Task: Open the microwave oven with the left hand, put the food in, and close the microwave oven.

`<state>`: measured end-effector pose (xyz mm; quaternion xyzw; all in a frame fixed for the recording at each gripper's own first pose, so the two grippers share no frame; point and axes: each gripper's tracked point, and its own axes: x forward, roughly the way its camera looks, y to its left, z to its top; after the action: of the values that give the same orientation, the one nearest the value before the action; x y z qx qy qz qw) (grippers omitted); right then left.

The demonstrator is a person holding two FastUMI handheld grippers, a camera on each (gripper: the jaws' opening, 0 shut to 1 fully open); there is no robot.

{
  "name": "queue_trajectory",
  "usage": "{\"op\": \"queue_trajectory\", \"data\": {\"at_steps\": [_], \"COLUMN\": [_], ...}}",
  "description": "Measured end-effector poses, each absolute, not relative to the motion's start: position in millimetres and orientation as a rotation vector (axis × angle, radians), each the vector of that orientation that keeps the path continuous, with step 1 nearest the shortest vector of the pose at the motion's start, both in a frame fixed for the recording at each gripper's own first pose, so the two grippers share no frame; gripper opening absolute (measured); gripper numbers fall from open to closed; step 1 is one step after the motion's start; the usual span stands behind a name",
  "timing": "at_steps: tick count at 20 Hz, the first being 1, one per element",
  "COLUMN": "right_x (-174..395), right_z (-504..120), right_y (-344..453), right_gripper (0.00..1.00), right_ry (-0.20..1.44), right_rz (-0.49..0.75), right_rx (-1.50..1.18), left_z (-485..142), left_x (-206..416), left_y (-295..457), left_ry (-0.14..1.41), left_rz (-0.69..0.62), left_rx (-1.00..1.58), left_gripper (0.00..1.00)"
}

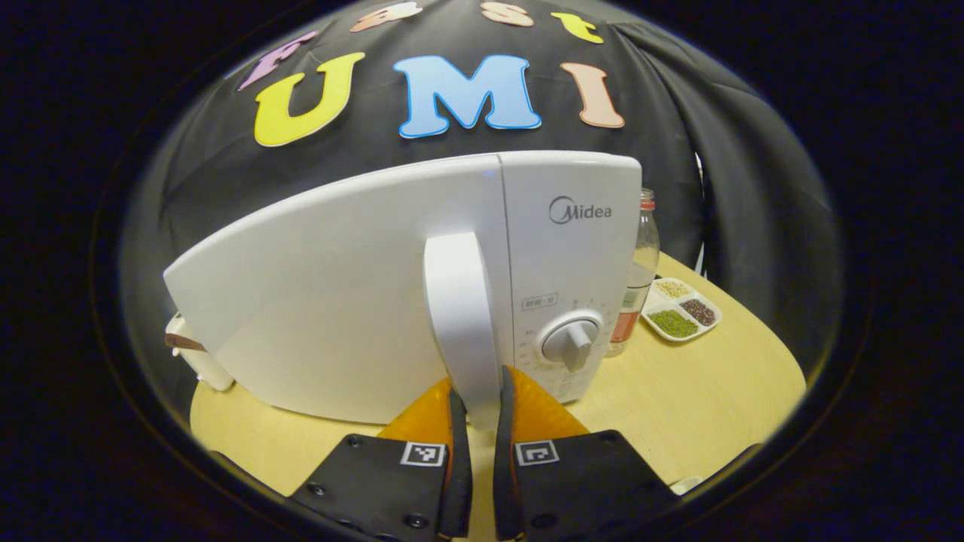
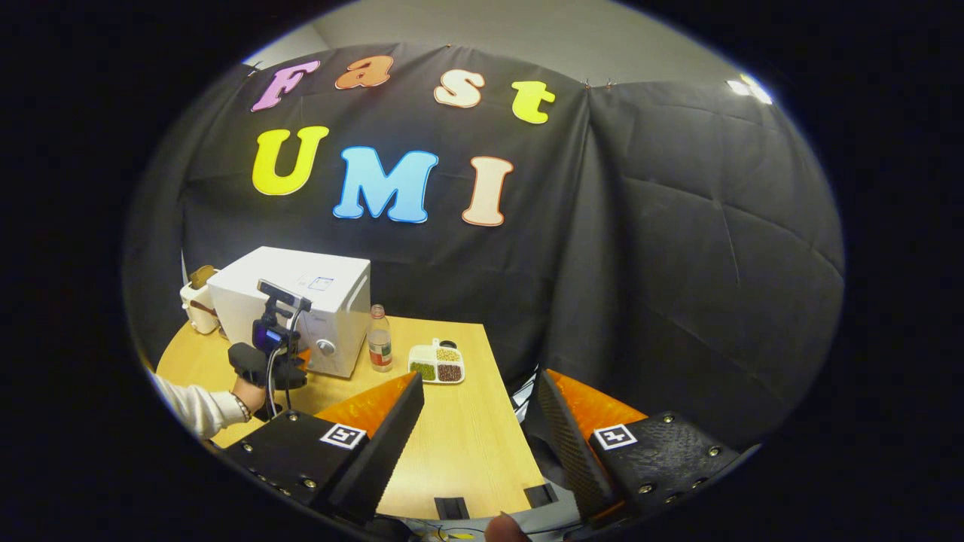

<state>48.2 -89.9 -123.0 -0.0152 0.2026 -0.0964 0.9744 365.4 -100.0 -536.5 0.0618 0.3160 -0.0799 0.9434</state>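
The white microwave [image 1: 339, 293] stands on the wooden table [image 1: 678, 399], and its tall white door handle [image 1: 459, 309] rises straight ahead in the left gripper view. My left gripper [image 1: 480, 384] is shut on the lower end of that handle, one finger on each side. Whether the door is ajar I cannot tell. A white divided tray of beans and grains [image 1: 681, 310] lies to the microwave's right. In the right gripper view my right gripper [image 2: 480, 376] hangs open and holds nothing above the table's near edge, far from the microwave [image 2: 301, 293] and the tray [image 2: 437, 363]. The left gripper [image 2: 275, 354] is at the microwave's front there.
A clear bottle [image 1: 636, 278] with a red label stands between the microwave and the tray. A small white object [image 1: 192, 354] sits behind the microwave's left side. A white-sleeved hand [image 2: 199, 406] holds the left gripper. The control dial [image 1: 570, 339] is right of the handle.
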Motion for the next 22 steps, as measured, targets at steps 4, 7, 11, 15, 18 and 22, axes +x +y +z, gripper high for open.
{"op": "queue_trajectory", "data": {"at_steps": [4,7,11,15,18,22], "right_x": [10,-12,-30,-39,-41,-40], "right_z": [-137,-155,-165,-168,-168,-165], "right_y": [-105,-110,-112,-111,-102,-82], "right_gripper": [0.94,0.94,0.94,0.94,0.94,0.94], "right_ry": [0.419,0.451,0.467,0.458,0.437,0.410], "right_rz": [-0.185,-0.166,-0.143,-0.116,-0.086,-0.033], "right_rx": [-0.048,-0.042,-0.048,-0.028,-0.019,-0.013], "left_z": [-537,-537,-537,-532,-532,-533], "left_x": [365,363,346,268,206,151], "left_y": [-100,-100,-96,-65,-23,44], "left_ry": [0.655,0.663,0.670,0.601,0.623,0.686], "left_rz": [-0.113,-0.111,-0.050,0.005,0.030,0.073], "left_rx": [0.115,0.113,0.061,0.168,0.122,0.093], "left_gripper": [0.20,0.20,0.20,0.20,0.20,0.20]}}
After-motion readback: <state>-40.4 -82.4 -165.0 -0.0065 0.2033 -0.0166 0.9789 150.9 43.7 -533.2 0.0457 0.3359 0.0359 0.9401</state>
